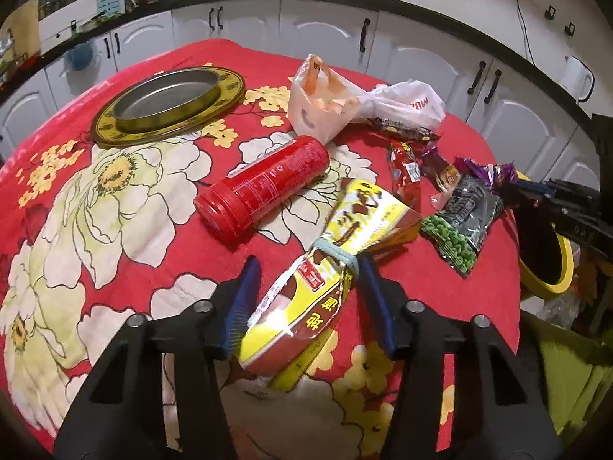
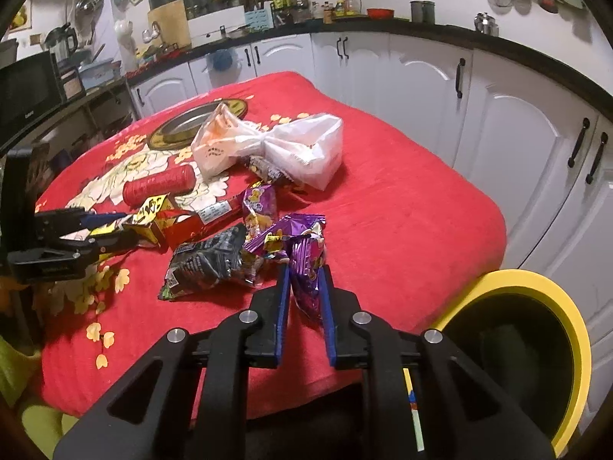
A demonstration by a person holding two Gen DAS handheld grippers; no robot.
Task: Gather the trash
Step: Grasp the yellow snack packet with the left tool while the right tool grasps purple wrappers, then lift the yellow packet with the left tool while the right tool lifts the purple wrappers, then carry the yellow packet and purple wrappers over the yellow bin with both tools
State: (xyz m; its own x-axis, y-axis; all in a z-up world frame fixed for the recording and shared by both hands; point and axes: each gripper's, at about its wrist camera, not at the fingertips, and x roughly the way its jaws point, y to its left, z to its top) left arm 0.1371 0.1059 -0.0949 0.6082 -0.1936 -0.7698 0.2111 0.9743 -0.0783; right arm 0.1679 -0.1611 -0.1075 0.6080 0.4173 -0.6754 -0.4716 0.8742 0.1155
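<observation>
- The left gripper (image 1: 310, 268) reaches over the red flowered tablecloth (image 1: 95, 207); its blue fingers (image 1: 245, 299) stand fairly wide on either side of a yellow-and-red snack bag (image 1: 306, 306), which is cinched near its middle by a pale band; whether the pads actually press the bag I cannot tell; the right finger looks to touch it at the band, the left stands just beside it.
- The right gripper (image 2: 304, 268) has its fingers narrowed on a purple wrapper (image 2: 306, 276); the wrapper runs up between the two blue pads and spreads out beyond the tips, over the table edge nearest the camera.
- Just to the left of the purple wrapper lies a black-and-green pea packet (image 2: 207, 264); a second purple packet (image 2: 260, 203) lies beyond it, and a red sachet (image 2: 199, 222) beside that.
- A red canister (image 1: 264, 184) lies on its side ahead of the left gripper, near the yellow bag's far end.
- A white plastic bag (image 1: 345, 103), knotted in the middle, sits farther back; a dark wrapper (image 1: 402, 126) lies against its near side.
- A round metal tray (image 1: 168, 103) with a gold rim rests at the far left of the table.
- A bin with a yellow rim (image 2: 559, 306) stands off the table's right edge, just beside the right gripper.
</observation>
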